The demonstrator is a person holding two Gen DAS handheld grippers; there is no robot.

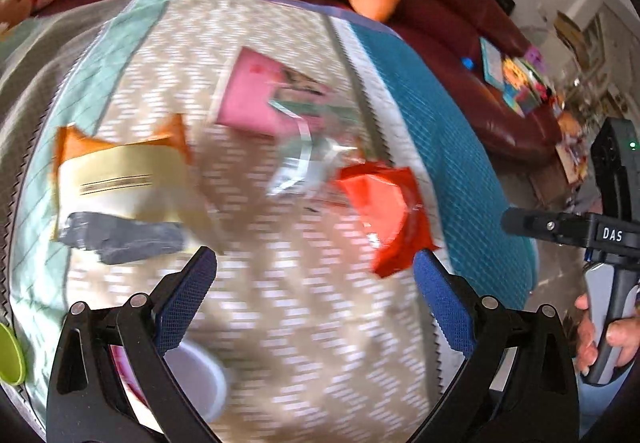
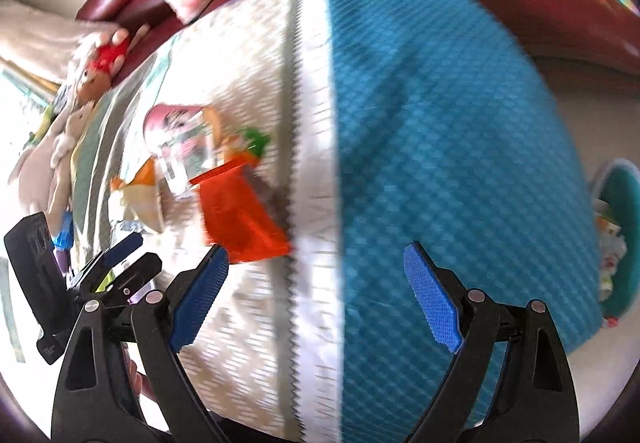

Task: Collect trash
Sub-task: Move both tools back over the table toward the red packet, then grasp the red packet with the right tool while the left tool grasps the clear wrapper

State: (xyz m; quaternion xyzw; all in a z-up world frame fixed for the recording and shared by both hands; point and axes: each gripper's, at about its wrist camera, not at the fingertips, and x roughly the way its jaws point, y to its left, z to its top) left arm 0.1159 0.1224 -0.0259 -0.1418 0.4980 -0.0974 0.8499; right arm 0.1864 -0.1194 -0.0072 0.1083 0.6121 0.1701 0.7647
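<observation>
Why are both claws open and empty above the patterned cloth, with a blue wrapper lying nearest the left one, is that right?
Nearly. The wrapper nearest the left claw is red, not blue, as the left wrist view shows. Both claws, the right claw too, are open and empty above the cloth.

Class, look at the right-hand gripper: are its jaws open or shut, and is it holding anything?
Open and empty: the right gripper has its blue pads spread wide apart, only the patterned cloth showing between them.
</observation>
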